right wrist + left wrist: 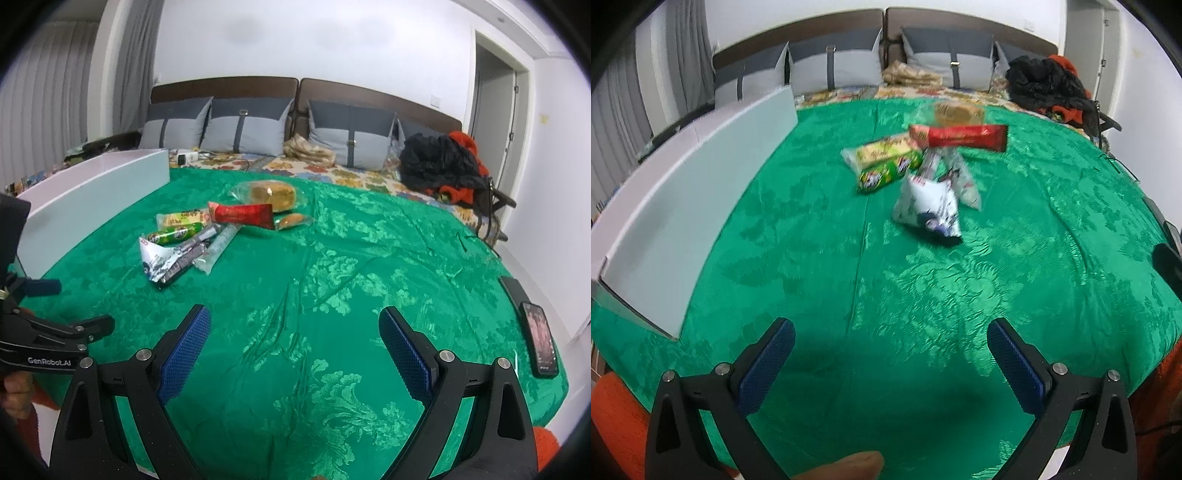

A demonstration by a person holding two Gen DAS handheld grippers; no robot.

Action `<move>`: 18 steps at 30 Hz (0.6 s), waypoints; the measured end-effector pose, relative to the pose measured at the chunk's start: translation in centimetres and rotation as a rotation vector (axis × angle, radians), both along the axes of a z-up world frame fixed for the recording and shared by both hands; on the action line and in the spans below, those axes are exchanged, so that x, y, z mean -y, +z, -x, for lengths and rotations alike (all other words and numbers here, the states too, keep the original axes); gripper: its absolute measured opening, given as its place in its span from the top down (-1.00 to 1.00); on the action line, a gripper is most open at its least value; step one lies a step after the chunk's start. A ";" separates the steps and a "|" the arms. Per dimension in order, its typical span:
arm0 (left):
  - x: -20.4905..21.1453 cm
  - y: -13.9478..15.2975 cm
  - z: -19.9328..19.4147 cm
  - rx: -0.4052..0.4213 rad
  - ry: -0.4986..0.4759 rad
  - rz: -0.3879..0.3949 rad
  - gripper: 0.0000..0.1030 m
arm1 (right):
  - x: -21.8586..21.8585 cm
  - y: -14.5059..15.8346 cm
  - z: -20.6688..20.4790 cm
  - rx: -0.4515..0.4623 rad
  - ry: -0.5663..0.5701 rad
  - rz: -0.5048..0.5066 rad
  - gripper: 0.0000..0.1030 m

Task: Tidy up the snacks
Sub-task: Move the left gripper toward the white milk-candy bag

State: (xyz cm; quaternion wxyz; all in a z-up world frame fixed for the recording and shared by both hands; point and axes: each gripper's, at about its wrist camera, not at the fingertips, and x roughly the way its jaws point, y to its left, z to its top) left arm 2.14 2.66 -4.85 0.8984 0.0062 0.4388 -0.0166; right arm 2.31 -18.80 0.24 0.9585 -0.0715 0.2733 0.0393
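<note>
the left gripper (pixel 891 339) hangs above the green bedspread (pixel 1015 277) with its two blue-padded fingers spread wide, and nothing is between them. the right gripper (pixel 295 328) is the same: jaws wide apart, holding nothing, over the near part of the cloth.

the snacks lie in one loose pile in the middle of the bed, well apart from both tools. the red wrapper (pixel 243 215) lies across the far side of the pile. just behind it is a clear bag with yellow-brown cakes (pixel 271 195), and a small bun in clear wrap (pixel 291 220) touches the red wrapper's end. on the left are a yellow packet (pixel 183 218) and a green roll (pixel 173 235), side by side. nearest to the camera a white and blue pouch (pixel 159 260) lies, crumpled, with a thin clear sleeve (pixel 218 245) beside it.

a white box (pixel 92 192) stands on the left edge of the bed, its long wall facing the pile. a phone (pixel 540 338) lies on the right edge. grey cushions (pixel 243 129) lean on the headboard, and dark clothes (pixel 439 162) are heaped at the far right.
</note>
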 end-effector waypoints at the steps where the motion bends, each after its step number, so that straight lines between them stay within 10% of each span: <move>1: -0.2 -0.2 -0.1 -0.008 0.005 0.003 -0.99 | 0.1 0.0 -0.1 -0.005 -0.004 -0.005 -0.83; 18: -2.7 -2.7 -2.1 -0.142 0.083 0.017 -1.00 | 1.5 -1.4 -1.2 -0.108 -0.038 -0.054 -0.83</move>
